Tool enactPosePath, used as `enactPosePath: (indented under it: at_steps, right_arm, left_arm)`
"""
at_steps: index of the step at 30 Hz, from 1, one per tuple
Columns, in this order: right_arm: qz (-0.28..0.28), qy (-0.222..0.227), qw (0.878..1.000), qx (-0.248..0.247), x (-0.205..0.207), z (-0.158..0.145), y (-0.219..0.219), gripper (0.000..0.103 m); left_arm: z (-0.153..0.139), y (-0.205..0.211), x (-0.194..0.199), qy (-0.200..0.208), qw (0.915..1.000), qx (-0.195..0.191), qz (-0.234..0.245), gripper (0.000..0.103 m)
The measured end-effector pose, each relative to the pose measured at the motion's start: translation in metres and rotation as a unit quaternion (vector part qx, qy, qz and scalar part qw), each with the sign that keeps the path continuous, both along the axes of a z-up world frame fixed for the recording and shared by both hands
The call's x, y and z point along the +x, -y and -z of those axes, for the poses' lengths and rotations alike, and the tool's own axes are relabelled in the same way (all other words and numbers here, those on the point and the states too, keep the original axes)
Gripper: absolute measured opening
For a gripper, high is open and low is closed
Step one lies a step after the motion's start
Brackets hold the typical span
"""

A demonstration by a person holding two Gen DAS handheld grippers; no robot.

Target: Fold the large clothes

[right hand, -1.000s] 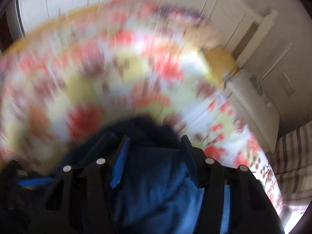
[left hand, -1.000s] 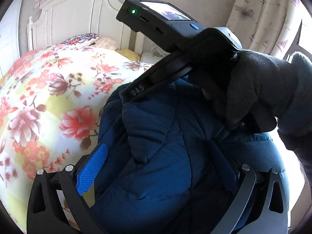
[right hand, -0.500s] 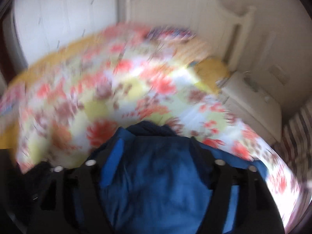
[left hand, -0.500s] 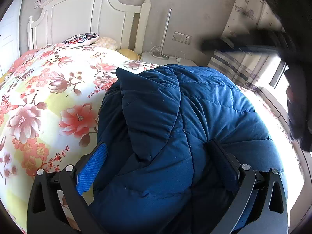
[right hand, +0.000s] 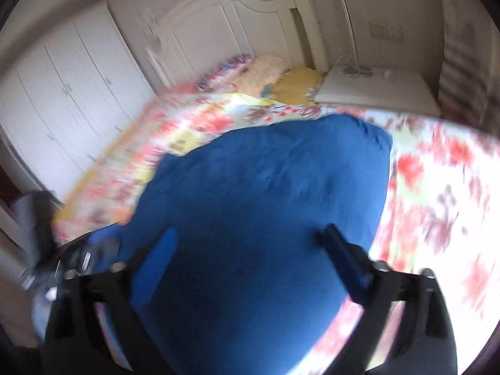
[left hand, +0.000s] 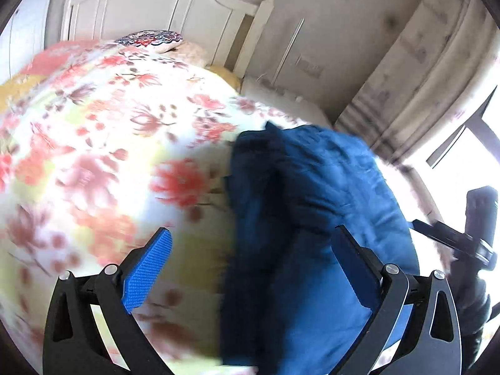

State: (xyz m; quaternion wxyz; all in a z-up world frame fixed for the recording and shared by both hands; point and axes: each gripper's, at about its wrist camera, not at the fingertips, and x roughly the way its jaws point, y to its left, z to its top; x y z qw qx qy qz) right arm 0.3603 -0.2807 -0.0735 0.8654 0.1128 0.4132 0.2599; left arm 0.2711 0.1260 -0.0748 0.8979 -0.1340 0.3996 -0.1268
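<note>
A blue puffy jacket lies bunched on the floral bedspread. My left gripper is open above the jacket's left edge, with nothing between its blue pads. In the right wrist view the jacket fills the middle and my right gripper hovers open over it, holding nothing. Both views are motion-blurred. The right gripper also shows at the right edge of the left wrist view.
A white headboard and pillows stand at the far end of the bed. A white nightstand is beside it, curtains and a bright window to the right, white wardrobes to the left.
Both grippers have pulled back and up from the jacket. The left view has swung left, showing more bedspread. The right gripper has left the space in front of the left camera.
</note>
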Motion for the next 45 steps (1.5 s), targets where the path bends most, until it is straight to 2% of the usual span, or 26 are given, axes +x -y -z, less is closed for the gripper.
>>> enactPosePath:
  at_steps: [1, 2, 5, 8, 9, 13, 14, 15, 16, 17, 18, 20, 23, 25, 27, 30, 33, 36, 37, 39, 40, 41, 42, 43, 44, 45]
  right_arm:
    - [0.004, -0.007, 1.0, 0.023, -0.012, 0.004, 0.012, 0.1]
    - [0.008, -0.016, 0.999, 0.04, -0.021, 0.01, 0.021, 0.1]
    - [0.031, -0.071, 0.994, 0.076, -0.037, 0.036, 0.038, 0.1]
    - [0.012, -0.112, 0.987, 0.119, -0.043, 0.058, 0.035, 0.1]
    - [0.006, -0.118, 0.986, 0.121, -0.044, 0.063, 0.033, 0.1]
    - [0.002, -0.137, 0.98, 0.145, -0.037, 0.078, 0.024, 0.101]
    - [0.0, -0.139, 0.979, 0.146, -0.035, 0.08, 0.021, 0.101]
    - [-0.004, -0.142, 0.979, 0.147, -0.032, 0.081, 0.019, 0.101]
    - [-0.008, -0.139, 0.979, 0.147, -0.032, 0.081, 0.018, 0.101]
    - [-0.012, -0.13, 0.981, 0.146, -0.033, 0.081, 0.015, 0.101]
    - [-0.015, -0.116, 0.983, 0.141, -0.038, 0.08, 0.016, 0.097]
    - [-0.01, -0.067, 0.99, 0.123, -0.05, 0.074, 0.018, 0.077]
    - [0.003, -0.012, 0.995, 0.099, -0.058, 0.063, 0.024, 0.067]
    - [0.015, 0.017, 0.997, 0.079, -0.049, 0.05, 0.038, 0.065]
    - [0.033, 0.035, 0.997, 0.067, -0.033, 0.038, 0.057, 0.065]
    - [0.051, 0.035, 0.997, 0.047, 0.003, 0.029, 0.093, 0.065]
    - [0.054, -0.003, 0.998, 0.02, 0.04, 0.041, 0.127, 0.065]
    - [0.056, -0.029, 0.996, 0.07, 0.056, 0.064, 0.165, 0.069]
    - [0.06, -0.027, 0.995, 0.076, 0.054, 0.07, 0.169, 0.071]
    - [0.072, -0.025, 0.994, 0.084, 0.046, 0.072, 0.172, 0.076]
    - [0.089, -0.025, 0.993, 0.074, 0.039, 0.069, 0.174, 0.084]
    - [0.108, -0.025, 0.992, 0.053, 0.037, 0.062, 0.173, 0.092]
    - [0.131, -0.019, 0.991, 0.022, 0.032, 0.053, 0.17, 0.093]
    - [0.166, 0.004, 0.986, -0.029, 0.027, 0.033, 0.164, 0.093]
    - [0.184, 0.03, 0.981, -0.055, 0.017, 0.02, 0.157, 0.094]
    - [0.178, 0.066, 0.98, -0.062, 0.001, 0.001, 0.142, 0.094]
  left_arm:
    - [0.003, -0.002, 0.004, -0.016, 0.9998, 0.004, 0.013, 0.098]
    - [0.012, -0.002, 0.013, -0.051, 0.9979, -0.009, 0.039, 0.098]
    - [0.043, -0.013, 0.032, -0.121, 0.9856, -0.093, 0.073, 0.099]
    - [0.067, -0.018, 0.043, -0.16, 0.97, -0.158, 0.091, 0.099]
    - [0.072, -0.017, 0.044, -0.166, 0.9661, -0.173, 0.096, 0.099]
    - [0.074, -0.012, 0.043, -0.16, 0.9638, -0.183, 0.109, 0.098]
    - [0.075, -0.01, 0.042, -0.161, 0.961, -0.194, 0.114, 0.097]
    - [0.077, -0.006, 0.042, -0.165, 0.9551, -0.214, 0.122, 0.092]
    - [0.079, -0.002, 0.04, -0.164, 0.948, -0.24, 0.13, 0.078]
    - [0.075, 0.005, 0.036, -0.15, 0.9514, -0.236, 0.128, 0.067]
    - [0.068, 0.011, 0.034, -0.131, 0.9566, -0.226, 0.129, 0.064]
    - [0.053, 0.025, 0.034, -0.106, 0.9635, -0.211, 0.126, 0.055]
    - [0.035, 0.057, 0.058, -0.074, 0.9693, -0.196, 0.129, 0.05]
    - [0.032, 0.079, 0.085, -0.073, 0.967, -0.204, 0.135, 0.05]
    - [0.032, 0.109, 0.115, -0.068, 0.9691, -0.195, 0.134, 0.049]
    - [0.038, 0.146, 0.151, -0.07, 0.9778, -0.155, 0.123, 0.049]
    - [0.032, 0.18, 0.153, -0.036, 0.989, -0.089, 0.112, 0.049]
    - [0.023, 0.192, 0.142, -0.02, 0.9952, -0.031, 0.091, 0.05]
    - [0.023, 0.193, 0.141, -0.015, 0.996, -0.016, 0.087, 0.051]
    - [0.015, 0.188, 0.126, 0.011, 0.9968, 0.045, 0.065, 0.056]
    - [0.007, 0.192, 0.12, 0.031, 0.9955, 0.074, 0.051, 0.06]
    - [-0.002, 0.193, 0.11, 0.052, 0.9932, 0.096, 0.04, 0.068]
    - [-0.009, 0.191, 0.101, 0.072, 0.9908, 0.111, 0.029, 0.076]
    - [-0.016, 0.189, 0.092, 0.09, 0.9887, 0.118, 0.02, 0.087]
    - [-0.023, 0.185, 0.081, 0.107, 0.9864, 0.124, 0.01, 0.09]
    - [-0.027, 0.184, 0.076, 0.113, 0.9854, 0.128, 0.006, 0.093]
